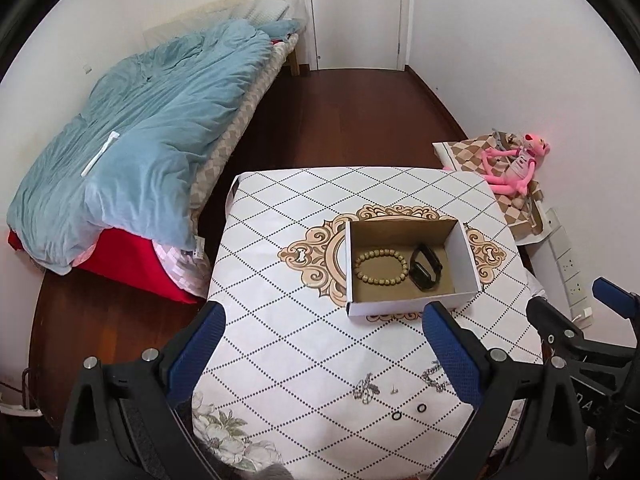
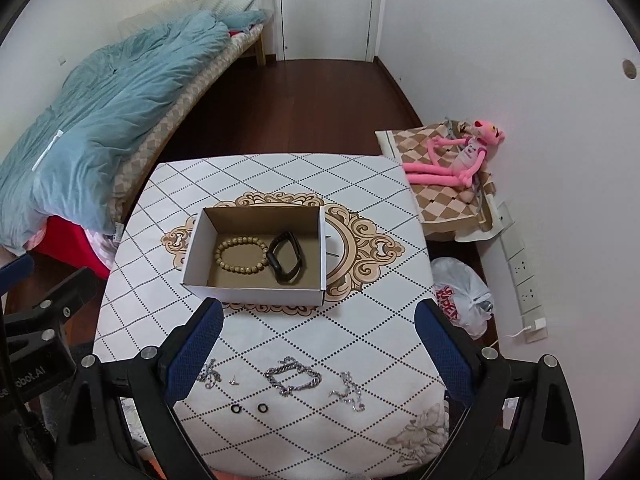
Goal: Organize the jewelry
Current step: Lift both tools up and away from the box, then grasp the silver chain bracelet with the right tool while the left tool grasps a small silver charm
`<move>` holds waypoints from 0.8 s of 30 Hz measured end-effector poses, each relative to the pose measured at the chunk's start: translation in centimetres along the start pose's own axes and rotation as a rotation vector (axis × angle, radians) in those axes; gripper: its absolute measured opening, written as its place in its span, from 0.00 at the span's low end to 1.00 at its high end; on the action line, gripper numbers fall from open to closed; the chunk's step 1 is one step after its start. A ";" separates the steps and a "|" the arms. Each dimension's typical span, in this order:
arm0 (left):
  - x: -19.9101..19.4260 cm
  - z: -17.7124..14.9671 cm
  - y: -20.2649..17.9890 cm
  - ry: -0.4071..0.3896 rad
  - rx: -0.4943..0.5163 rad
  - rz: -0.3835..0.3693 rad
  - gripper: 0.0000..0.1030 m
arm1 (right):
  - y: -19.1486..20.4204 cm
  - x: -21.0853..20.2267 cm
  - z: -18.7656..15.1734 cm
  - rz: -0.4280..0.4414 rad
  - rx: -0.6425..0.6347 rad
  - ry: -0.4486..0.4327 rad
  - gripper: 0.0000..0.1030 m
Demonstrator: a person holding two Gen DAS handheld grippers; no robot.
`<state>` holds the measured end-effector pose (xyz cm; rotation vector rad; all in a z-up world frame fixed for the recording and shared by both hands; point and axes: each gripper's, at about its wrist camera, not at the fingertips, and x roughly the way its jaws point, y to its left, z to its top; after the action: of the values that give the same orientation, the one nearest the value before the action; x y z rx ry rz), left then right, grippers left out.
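An open white cardboard box (image 1: 468, 268) (image 2: 192, 256) stands mid-table. Inside lie a wooden bead bracelet (image 1: 381, 267) (image 2: 241, 257) and a black band (image 1: 425, 272) (image 2: 285, 258). Near the front edge lie a thick silver chain bracelet (image 2: 293, 376), two thinner silver chains (image 2: 347, 394) (image 2: 210, 376), a small stud (image 2: 233, 380) and two black rings (image 2: 237, 409) (image 2: 262, 407). In the left wrist view a chain (image 1: 366, 388) and the rings (image 1: 422, 408) show too. My left gripper (image 1: 324, 320) and right gripper (image 2: 318, 316) are both open and empty, above the front of the table.
The table (image 2: 372, 340) has a white diamond-pattern cloth. A bed with a blue duvet (image 1: 140, 132) is on the left. A pink plush toy (image 2: 460, 156) lies on a checked cushion at right. A plastic bag (image 2: 462, 296) and a wall power strip (image 2: 524, 280) are right of the table.
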<state>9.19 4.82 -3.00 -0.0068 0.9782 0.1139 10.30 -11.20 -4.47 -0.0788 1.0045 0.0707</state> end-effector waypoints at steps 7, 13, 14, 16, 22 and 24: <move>-1.2 -1.0 -0.3 -0.008 0.002 -0.011 0.98 | 0.2 -1.5 -0.9 0.001 0.001 -0.015 0.95; -0.4 -1.9 -0.4 -0.009 -0.003 0.046 0.98 | -0.3 -0.7 -1.8 0.029 0.022 0.011 0.95; -0.1 -2.3 -0.4 -0.006 -0.008 0.047 0.98 | -0.7 -0.4 -2.2 0.039 0.039 0.013 0.95; 1.0 -3.3 -0.3 0.015 -0.014 0.052 0.98 | -1.3 0.6 -3.1 0.035 0.058 0.034 0.95; 5.4 -7.4 -0.4 0.111 -0.026 0.078 0.98 | -4.2 6.1 -7.6 0.054 0.157 0.177 0.95; 6.8 -8.8 -0.4 0.148 -0.033 0.083 0.98 | -5.2 8.0 -9.2 0.056 0.200 0.214 0.95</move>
<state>5.73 4.53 -13.60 -0.0053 1.1251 0.2079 7.35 -17.09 -15.91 0.1274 1.2227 0.0128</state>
